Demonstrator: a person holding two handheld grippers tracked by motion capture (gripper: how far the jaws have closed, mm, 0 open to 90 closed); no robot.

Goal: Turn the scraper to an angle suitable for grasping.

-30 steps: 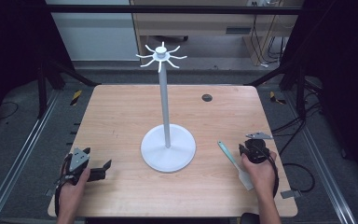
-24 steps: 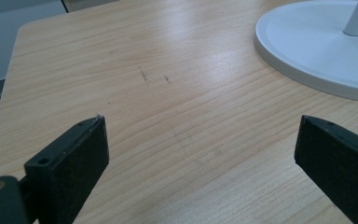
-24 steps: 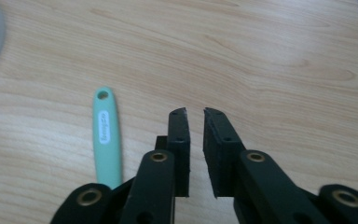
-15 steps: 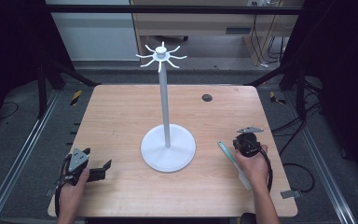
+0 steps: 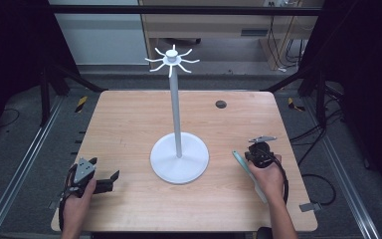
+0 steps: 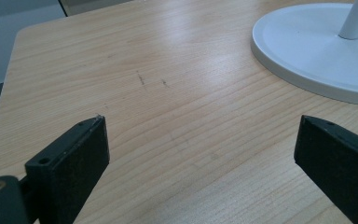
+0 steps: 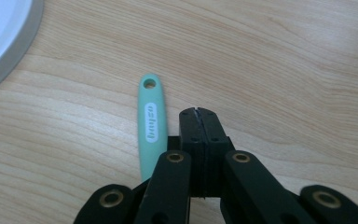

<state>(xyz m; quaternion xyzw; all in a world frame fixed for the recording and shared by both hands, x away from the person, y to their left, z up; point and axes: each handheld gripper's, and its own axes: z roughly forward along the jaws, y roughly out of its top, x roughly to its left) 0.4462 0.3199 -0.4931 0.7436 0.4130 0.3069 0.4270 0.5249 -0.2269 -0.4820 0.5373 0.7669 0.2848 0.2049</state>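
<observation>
A white stand [image 5: 176, 114] rises from a round base [image 5: 179, 158] at the table's middle, with a ring of hooks [image 5: 171, 59] on top. Right of the base lies a utensil with a mint-green handle [image 5: 243, 167], its hole end toward the stand. My right gripper [image 5: 252, 153] rests low beside it. In the right gripper view the jaws [image 7: 198, 112] are pressed together with nothing between them, and the handle [image 7: 151, 121] lies just to their left. My left gripper [image 5: 104, 172] sits at the front left, open and empty [image 6: 200, 154], facing the base [image 6: 317, 51].
A small dark grommet [image 5: 221, 104] is set in the wooden table [image 5: 129, 124] at the back right. Metal rails run along the floor on both sides. A wooden cabinet stands behind the table.
My right hand has moved left and a little farther from the person, up beside the green handle. The left hand has kept still.
</observation>
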